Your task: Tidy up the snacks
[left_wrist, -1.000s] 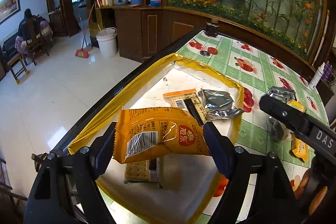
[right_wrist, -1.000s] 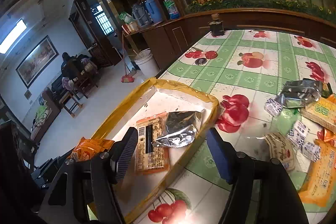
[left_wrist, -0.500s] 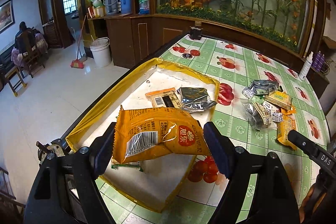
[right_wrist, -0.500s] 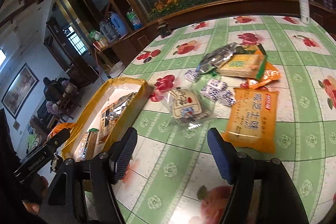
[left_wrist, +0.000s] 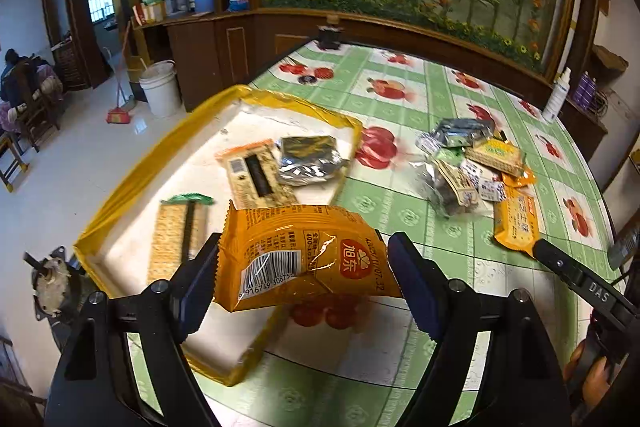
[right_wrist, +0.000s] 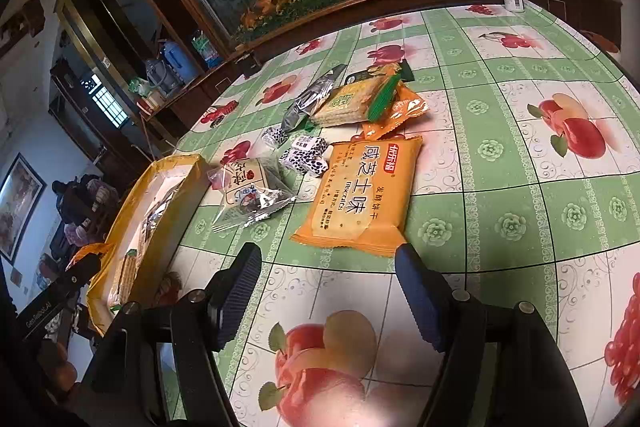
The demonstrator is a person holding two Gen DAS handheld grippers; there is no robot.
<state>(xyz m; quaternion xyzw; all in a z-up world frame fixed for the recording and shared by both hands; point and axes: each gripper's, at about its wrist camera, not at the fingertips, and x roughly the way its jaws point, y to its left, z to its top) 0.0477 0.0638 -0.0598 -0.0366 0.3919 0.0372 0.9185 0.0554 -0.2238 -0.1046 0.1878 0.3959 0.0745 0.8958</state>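
Snacks are partly sorted: in my left wrist view the shallow yellow-rimmed white tray (left_wrist: 132, 187) at ten o'clock already holds three packets. My left gripper (left_wrist: 304, 267) is clamped on a glossy orange foil snack bag (left_wrist: 304, 259), carried above the tray's near corner. At two o'clock the loose pile (left_wrist: 472, 167) waits on the green fruit-print tablecloth (left_wrist: 400, 219). My right gripper (right_wrist: 328, 291) hangs wide and empty, the flat orange biscuit pack (right_wrist: 360, 195) at twelve o'clock, likely next.

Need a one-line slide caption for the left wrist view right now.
Left hand-held gripper holds an orange snack packet above the yellow tray's near corner.
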